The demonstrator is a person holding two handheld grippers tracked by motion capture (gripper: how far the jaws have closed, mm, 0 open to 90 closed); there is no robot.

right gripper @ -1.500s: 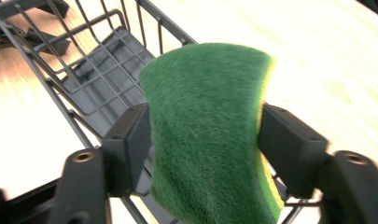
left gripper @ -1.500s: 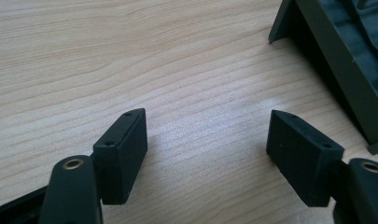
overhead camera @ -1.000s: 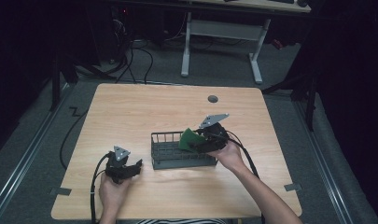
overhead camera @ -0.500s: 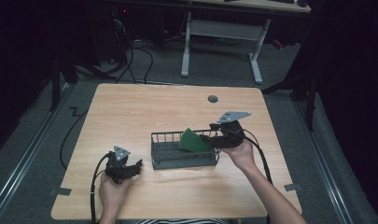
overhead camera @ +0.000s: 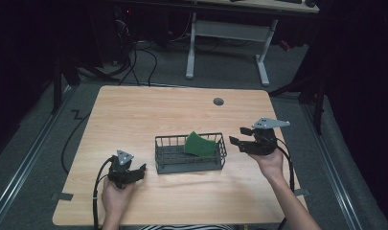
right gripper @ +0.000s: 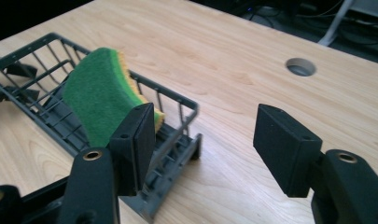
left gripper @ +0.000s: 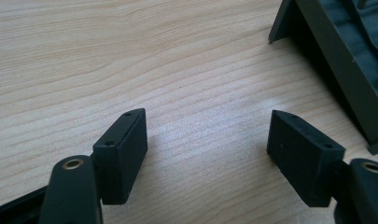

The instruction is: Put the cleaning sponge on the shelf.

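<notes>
I see the table [overhead camera: 148, 115] first, a pale wood top with a round grommet hole [overhead camera: 218, 101] near its far edge. Roughly at its middle sits the dark wire basket [overhead camera: 190, 154], long side facing me. Inside it the green sponge [overhead camera: 200, 144] leans tilted against the right end of the basket, its green face up and a thin yellow layer showing at the edge in the right gripper view (the lower part is hidden behind the wires).

My right hand-held gripper [overhead camera: 235, 141] is just beside the right end of the basket, above the table and pointing toward it. Its jaws stand spread with nothing between them; they have just been closing a little, with only bare table and the basket's corner seen in the gap. It touches neither the sponge nor the basket.

My left hand-held gripper [overhead camera: 140, 170] rests low at the near left of the table, near the basket's left end but apart from it. In the left gripper view its jaws are spread wide over bare wood, holding nothing, with the basket's corner at the upper right
</notes>
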